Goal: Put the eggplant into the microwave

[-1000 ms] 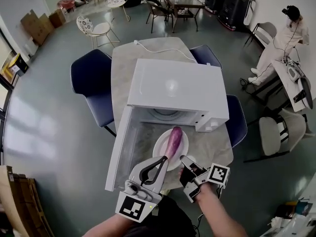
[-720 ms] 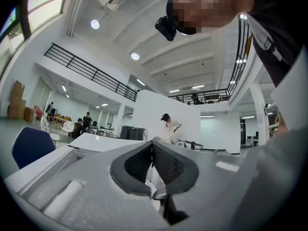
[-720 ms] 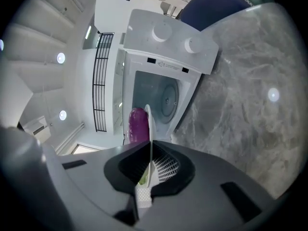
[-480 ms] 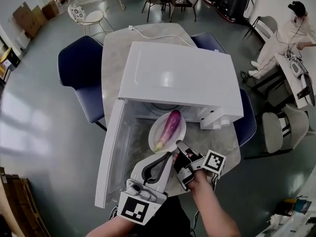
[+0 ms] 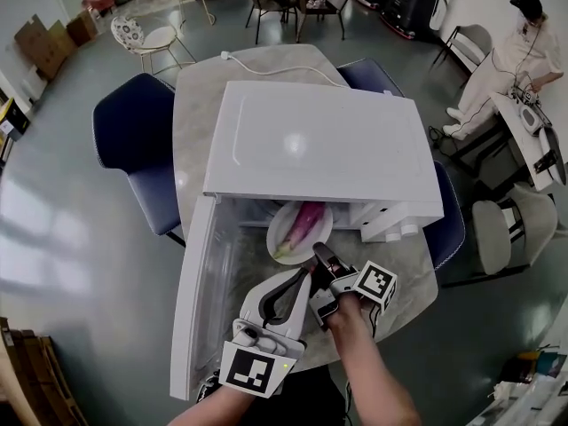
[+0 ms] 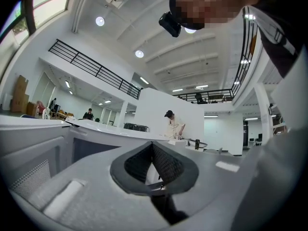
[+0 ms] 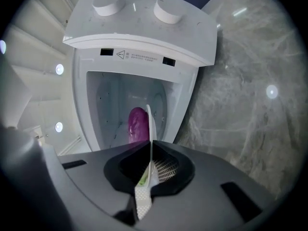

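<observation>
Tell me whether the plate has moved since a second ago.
Yes. The plate has moved toward the microwave; its far rim now sits under the microwave's top edge.

no words legible; a warning triangle marks the microwave.

The microwave stands open, its door swung wide at left; the plate fills the threshold.

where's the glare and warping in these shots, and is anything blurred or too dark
Head view: strong fisheye bend toward the edges, a soft glare patch on the microwave top. Left gripper view: bright ceiling lamps, black vignette corners, a mosaic patch added at the top. Right gripper view: lamp reflections on the marble table, the eggplant dim in the shaded cavity, the plate edge-on.
</observation>
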Demonstrator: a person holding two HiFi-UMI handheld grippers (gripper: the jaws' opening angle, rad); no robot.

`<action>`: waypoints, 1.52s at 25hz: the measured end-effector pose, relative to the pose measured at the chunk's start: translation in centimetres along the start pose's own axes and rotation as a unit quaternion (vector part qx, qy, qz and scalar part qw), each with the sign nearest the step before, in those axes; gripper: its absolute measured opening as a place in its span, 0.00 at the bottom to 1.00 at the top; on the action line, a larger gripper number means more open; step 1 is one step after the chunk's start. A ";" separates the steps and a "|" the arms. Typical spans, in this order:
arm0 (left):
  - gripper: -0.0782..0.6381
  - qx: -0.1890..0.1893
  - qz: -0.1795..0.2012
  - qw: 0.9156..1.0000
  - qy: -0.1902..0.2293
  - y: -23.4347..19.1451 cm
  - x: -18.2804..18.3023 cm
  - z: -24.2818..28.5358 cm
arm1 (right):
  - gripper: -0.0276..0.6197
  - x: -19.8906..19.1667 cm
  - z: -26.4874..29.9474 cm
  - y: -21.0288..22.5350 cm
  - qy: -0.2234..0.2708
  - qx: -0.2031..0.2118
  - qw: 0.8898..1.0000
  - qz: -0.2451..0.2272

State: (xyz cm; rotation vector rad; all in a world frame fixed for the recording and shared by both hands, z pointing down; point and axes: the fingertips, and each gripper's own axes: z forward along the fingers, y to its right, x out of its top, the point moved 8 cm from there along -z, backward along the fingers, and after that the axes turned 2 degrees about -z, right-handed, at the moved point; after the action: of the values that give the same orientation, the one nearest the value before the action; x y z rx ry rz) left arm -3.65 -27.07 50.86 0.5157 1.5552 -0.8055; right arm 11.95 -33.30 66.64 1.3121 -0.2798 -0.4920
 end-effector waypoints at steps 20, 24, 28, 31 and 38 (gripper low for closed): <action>0.12 0.032 -0.010 0.999 -0.011 -2.8 -1.8 4.3 | 0.07 2.4 4.9 1.7 0.045 -0.023 0.998 0.027; 0.12 0.034 -0.009 0.999 -0.012 -3.0 -1.8 4.4 | 0.07 2.9 5.7 1.5 0.065 -0.017 0.997 0.024; 0.12 0.037 -0.009 0.999 -0.013 -3.2 -1.7 4.4 | 0.15 2.8 5.8 1.6 0.063 -0.020 0.998 0.011; 0.12 0.036 -0.008 0.999 -0.014 -3.1 -1.7 4.3 | 0.22 2.4 5.3 1.6 0.061 -0.020 0.998 0.005; 0.12 0.037 -0.006 0.999 -0.010 -3.1 -1.1 4.1 | 0.22 -0.1 4.6 0.8 0.020 -0.028 0.999 0.012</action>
State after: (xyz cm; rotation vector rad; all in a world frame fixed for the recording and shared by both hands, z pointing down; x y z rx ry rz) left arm -3.00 -31.95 52.56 0.5509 1.5166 -0.8776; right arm 9.84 -37.00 68.57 1.2607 -0.2456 -0.4495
